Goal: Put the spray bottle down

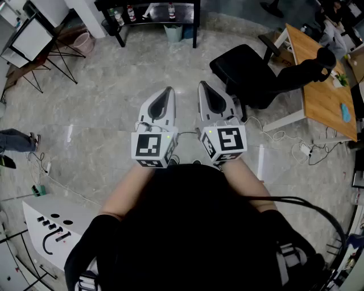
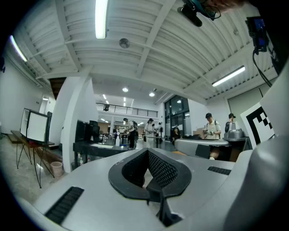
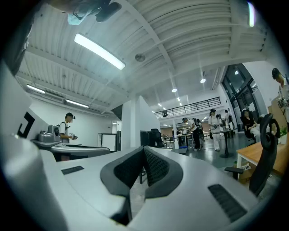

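No spray bottle shows near the grippers in any view. In the head view the person holds both grippers level, side by side over the marble floor. The left gripper (image 1: 168,91) has its jaws closed to a point with nothing between them. The right gripper (image 1: 202,85) is shut and empty as well. The left gripper view shows that gripper (image 2: 146,151) with its ribbed pads meeting at the tip. The right gripper view shows the same for the right gripper (image 3: 143,149). Both look out across an open hall with people standing far off.
A black office chair (image 1: 256,74) stands just right of the grippers, beside a wooden desk (image 1: 321,85). A black low shelf (image 1: 153,20) holding bottles (image 1: 131,12) is at the far end, with a bin (image 1: 173,31). Cables (image 1: 307,149) lie on the floor; a white panel (image 1: 51,227) is at lower left.
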{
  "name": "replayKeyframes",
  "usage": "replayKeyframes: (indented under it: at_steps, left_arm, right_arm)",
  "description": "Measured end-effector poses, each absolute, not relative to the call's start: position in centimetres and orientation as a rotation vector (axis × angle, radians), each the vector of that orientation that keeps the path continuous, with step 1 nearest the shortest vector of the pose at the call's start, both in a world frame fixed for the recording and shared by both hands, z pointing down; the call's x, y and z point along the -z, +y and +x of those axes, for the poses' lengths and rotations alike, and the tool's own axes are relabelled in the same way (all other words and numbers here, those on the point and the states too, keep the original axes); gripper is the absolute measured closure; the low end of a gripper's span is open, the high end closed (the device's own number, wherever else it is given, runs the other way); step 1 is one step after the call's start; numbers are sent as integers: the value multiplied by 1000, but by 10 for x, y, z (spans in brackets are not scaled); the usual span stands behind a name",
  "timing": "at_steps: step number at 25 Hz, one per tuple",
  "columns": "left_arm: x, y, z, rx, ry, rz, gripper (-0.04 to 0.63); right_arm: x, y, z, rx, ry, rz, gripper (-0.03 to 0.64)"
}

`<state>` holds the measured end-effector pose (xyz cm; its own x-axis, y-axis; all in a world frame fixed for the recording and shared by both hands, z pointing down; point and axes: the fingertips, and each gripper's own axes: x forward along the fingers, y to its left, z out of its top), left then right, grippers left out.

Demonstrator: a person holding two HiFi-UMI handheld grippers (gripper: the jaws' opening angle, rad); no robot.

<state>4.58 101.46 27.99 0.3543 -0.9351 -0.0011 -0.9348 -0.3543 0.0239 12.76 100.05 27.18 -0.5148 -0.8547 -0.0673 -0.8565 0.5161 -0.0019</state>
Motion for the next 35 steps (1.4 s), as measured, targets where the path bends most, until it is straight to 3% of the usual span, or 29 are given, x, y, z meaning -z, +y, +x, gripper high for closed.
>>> replayKeyframes:
  at_steps: [17,35]
  left_arm:
    - [-291,1018,77,25,-1881,2505,598]
    - [-320,936,24,4,-1920,2408,598]
  right_arm:
    - [-276,1002,188,-15,2676,-1444,604]
    - [-301,917,169,79,2688,-1471,603]
